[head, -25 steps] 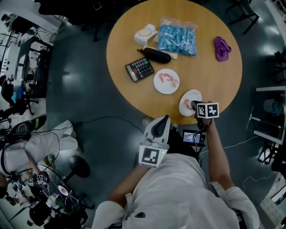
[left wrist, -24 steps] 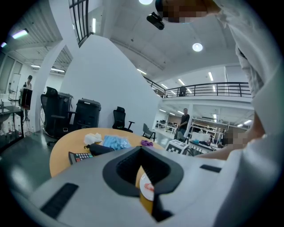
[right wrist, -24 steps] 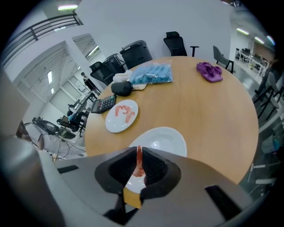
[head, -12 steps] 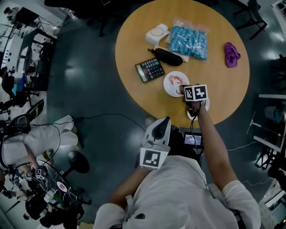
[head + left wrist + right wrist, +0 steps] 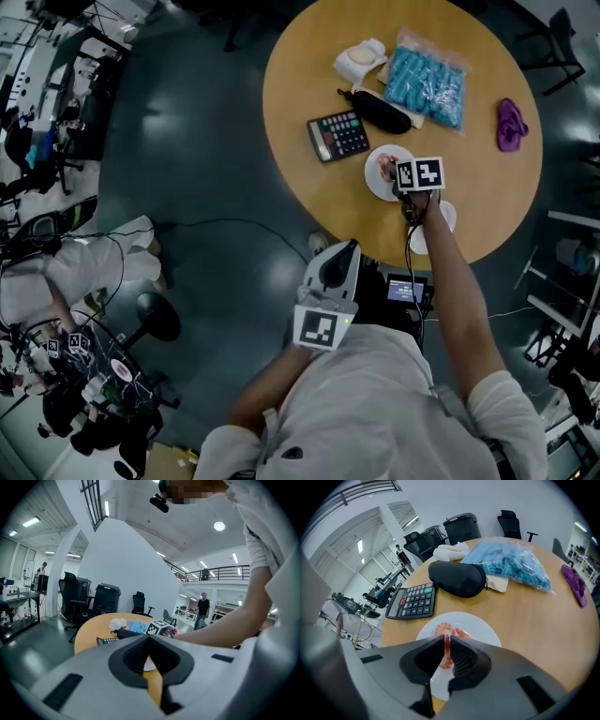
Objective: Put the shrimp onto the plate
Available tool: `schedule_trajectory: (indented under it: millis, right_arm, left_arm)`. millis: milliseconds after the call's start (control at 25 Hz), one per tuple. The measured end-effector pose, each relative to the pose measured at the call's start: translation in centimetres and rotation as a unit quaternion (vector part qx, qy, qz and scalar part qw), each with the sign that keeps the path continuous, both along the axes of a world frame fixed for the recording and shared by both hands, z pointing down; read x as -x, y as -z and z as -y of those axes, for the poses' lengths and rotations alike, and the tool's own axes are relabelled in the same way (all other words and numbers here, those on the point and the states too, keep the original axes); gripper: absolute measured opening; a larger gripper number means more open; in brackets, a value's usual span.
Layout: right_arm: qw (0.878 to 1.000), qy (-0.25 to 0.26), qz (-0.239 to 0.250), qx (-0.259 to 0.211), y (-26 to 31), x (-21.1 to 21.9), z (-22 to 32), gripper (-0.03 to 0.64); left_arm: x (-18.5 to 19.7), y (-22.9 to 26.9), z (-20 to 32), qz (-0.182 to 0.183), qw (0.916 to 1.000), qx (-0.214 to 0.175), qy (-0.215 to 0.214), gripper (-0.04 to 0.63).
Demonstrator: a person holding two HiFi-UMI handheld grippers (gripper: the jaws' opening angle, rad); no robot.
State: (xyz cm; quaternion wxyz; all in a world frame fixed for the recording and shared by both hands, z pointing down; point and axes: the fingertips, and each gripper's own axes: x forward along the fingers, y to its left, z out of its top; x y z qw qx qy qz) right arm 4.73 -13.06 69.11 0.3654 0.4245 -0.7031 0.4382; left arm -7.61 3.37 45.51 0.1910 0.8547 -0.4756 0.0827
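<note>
Right claw (image 5: 447, 638) pinches a shrimp (image 5: 446, 653) just above the plate (image 5: 485, 626) holding others, only the drop left; left claw (image 5: 147, 637) pressed together, idle.

Two plates (image 5: 377, 178), one calculator (image 5: 338, 136), one pouch (image 5: 380, 111)

A round wooden table (image 5: 534, 616) is carrying all of this. Ahead of the right gripper (image 5: 446, 641) and to its left, a calculator (image 5: 411, 601) is lying flat. Straight ahead and farther out, a black pouch (image 5: 457, 578) is resting on its side, with a cream packet (image 5: 499, 584) just beside its right end. A blue bag (image 5: 511, 564) is sprawling ahead to the right, partly over that packet. A white bundle (image 5: 450, 551) is sitting beyond the pouch. A purple cloth (image 5: 575, 584) is lying well off to the right. Black chairs (image 5: 511, 523) are standing past the table's far edge.
</note>
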Motion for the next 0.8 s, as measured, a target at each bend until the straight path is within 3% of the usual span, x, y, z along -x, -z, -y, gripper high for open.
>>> schedule_trajectory:
  millis: [320,520,640,800]
  right_arm:
    - [1.0,-0.013,0.022,-0.016,1.0,-0.2,0.4,0.055]
    - [0.997,-0.039,0.014,-0.061,4.5,-3.8,-0.9,0.044]
    - [0.995,-0.042,-0.008,-0.085,6.8,-7.7,-4.9,0.017]
    - [0.998,-0.033,-0.028,-0.052,5.1,-11.4,-13.0,0.015]
  left_arm:
    - [-0.9,0.4,-0.6,-0.004,0.9999,-0.002,-0.011,0.006]
    - [-2.3,0.0,-1.4,0.015,0.9986,-0.02,-0.047,0.006]
    - [-3.3,0.6,-1.6,-0.004,0.999,-0.014,-0.043,0.006]
    - [-4.8,0.7,-2.0,-0.011,0.9986,-0.007,-0.05,0.006]
